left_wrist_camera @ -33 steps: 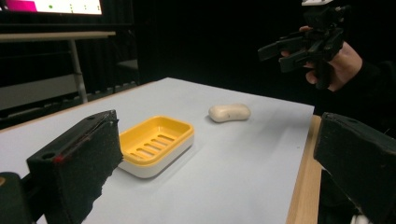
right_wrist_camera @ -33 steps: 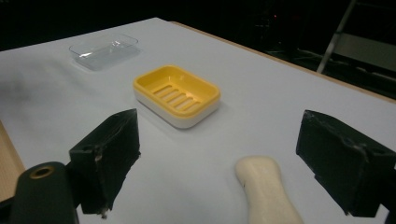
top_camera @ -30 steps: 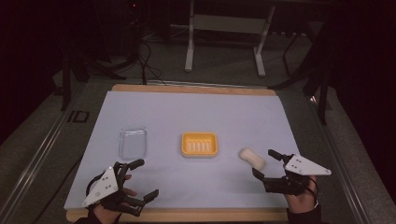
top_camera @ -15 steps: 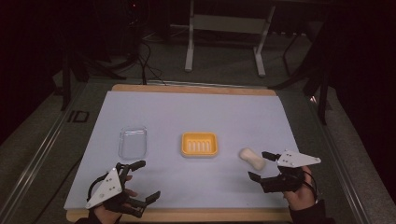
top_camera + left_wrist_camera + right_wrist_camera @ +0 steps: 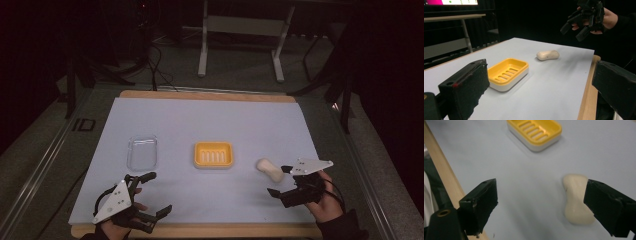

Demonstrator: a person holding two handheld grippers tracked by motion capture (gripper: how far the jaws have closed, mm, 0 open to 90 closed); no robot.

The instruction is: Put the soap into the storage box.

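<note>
Table [image 5: 165, 120]: soap dish [image 5: 213, 154] empty, soap [image 5: 269, 169] outside.

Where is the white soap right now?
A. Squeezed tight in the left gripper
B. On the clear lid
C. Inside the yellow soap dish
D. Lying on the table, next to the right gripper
D: the soap lies bare on the table, to the right of the yellow soap dish, with the open right gripper close beside it and not gripping it.
</note>
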